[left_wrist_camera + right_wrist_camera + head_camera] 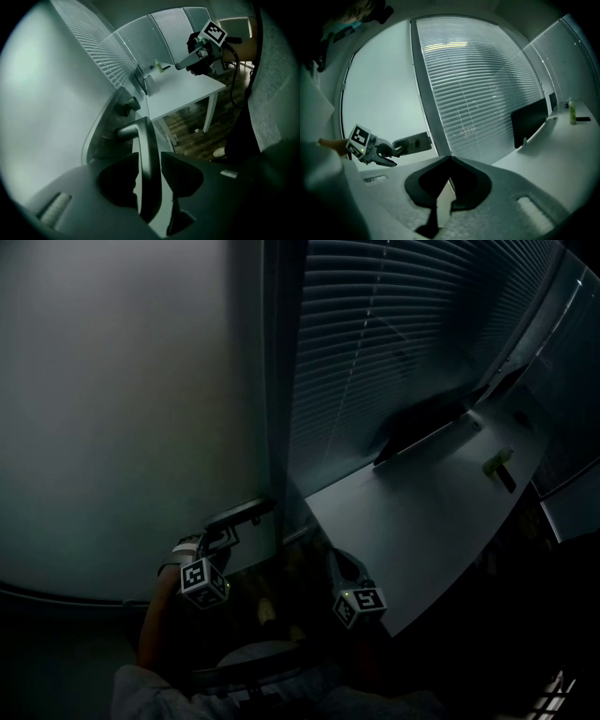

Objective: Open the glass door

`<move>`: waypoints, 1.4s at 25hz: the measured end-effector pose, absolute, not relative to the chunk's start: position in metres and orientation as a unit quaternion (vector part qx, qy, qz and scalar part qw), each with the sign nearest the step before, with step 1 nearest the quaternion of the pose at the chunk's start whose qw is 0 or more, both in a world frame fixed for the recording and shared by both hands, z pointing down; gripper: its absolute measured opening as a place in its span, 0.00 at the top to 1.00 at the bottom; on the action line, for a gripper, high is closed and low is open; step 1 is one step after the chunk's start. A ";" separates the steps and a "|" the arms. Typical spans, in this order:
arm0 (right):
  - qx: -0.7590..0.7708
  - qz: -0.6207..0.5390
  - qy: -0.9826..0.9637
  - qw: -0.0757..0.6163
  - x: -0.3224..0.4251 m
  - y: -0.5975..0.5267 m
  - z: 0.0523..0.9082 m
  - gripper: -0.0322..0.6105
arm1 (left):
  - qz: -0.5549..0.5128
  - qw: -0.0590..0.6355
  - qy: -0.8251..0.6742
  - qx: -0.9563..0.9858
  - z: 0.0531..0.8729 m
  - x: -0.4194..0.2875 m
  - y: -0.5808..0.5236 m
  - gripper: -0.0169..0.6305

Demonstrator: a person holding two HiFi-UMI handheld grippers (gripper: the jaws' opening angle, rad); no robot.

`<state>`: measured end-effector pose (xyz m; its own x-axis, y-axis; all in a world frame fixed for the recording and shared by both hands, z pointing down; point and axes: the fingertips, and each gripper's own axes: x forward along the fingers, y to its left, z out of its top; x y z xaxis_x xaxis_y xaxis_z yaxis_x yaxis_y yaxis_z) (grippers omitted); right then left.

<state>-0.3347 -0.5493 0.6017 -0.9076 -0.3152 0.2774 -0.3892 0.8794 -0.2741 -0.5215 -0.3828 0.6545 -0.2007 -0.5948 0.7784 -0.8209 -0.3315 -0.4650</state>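
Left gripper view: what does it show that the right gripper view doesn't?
Left only: the handle between its own jaws, the lock knob, the floor and the right gripper. Right only: the left gripper at the door. Both: blinds, table, bottle.

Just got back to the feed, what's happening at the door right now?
The person's left gripper has the lever handle of the glass door between its jaws and looks closed on it. The door itself appears shut. The right gripper, jaws together and empty, is held beside the white desk.
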 end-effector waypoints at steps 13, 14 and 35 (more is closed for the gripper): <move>0.196 0.167 -0.960 0.114 -0.339 -0.551 0.607 0.95 | 0.531 0.129 -0.551 0.630 0.665 -0.523 -0.391 0.91; 0.196 0.167 -0.959 0.115 -0.339 -0.550 0.605 0.95 | 0.534 0.127 -0.552 0.628 0.661 -0.524 -0.390 0.94; 0.183 0.165 -0.961 0.124 -0.360 -0.533 0.611 0.95 | 0.509 0.082 -0.548 0.659 0.659 -0.518 -0.394 0.97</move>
